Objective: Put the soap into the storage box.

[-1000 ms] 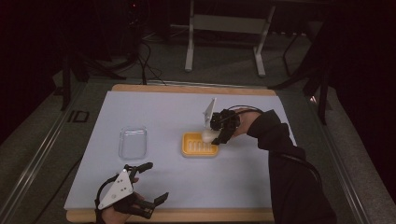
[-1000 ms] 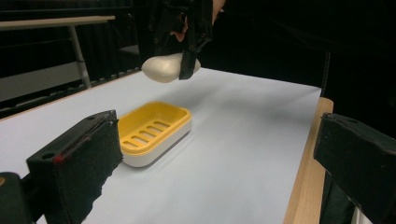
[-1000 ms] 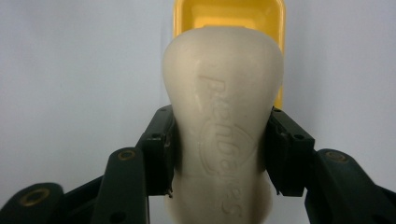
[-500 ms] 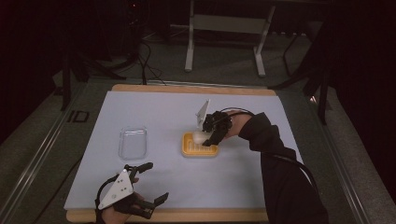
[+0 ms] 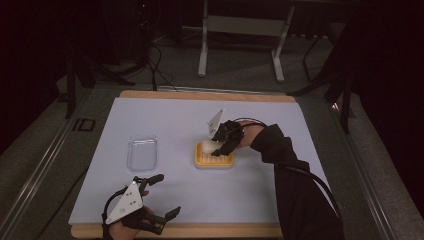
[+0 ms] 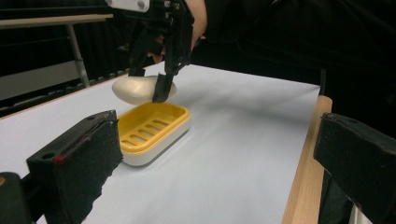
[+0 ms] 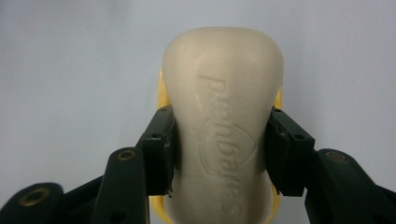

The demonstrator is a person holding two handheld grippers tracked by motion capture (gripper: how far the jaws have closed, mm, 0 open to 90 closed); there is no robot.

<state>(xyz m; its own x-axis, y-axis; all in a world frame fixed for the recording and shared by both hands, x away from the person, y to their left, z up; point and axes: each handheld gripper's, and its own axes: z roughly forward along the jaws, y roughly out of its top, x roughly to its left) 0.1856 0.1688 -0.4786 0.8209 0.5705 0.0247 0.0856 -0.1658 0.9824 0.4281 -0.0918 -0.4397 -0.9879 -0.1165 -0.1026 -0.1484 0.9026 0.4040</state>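
A cream bar of soap (image 7: 223, 130) with embossed lettering is clamped between the two black jaws of my right gripper (image 7: 219, 154). In the high view that gripper (image 5: 216, 146) holds the soap (image 5: 206, 146) over the far left part of a yellow soap dish (image 5: 220, 162) on the white mat. The left gripper view shows the soap (image 6: 135, 88) hanging clear above the dish (image 6: 152, 130), which has a slotted yellow insert in a white base. My left gripper (image 5: 167, 196) rests near the front left edge of the table, jaws wide apart and empty.
A clear plastic lid or tray (image 5: 142, 152) lies on the mat left of the dish. The wooden table edge (image 5: 175, 231) runs along the front. A metal stand (image 5: 240, 30) and cables are on the floor beyond the table.
My right gripper has carried the soap leftward and slightly nearer, from the dish's far right corner to above its far left part. The left gripper has stayed still.
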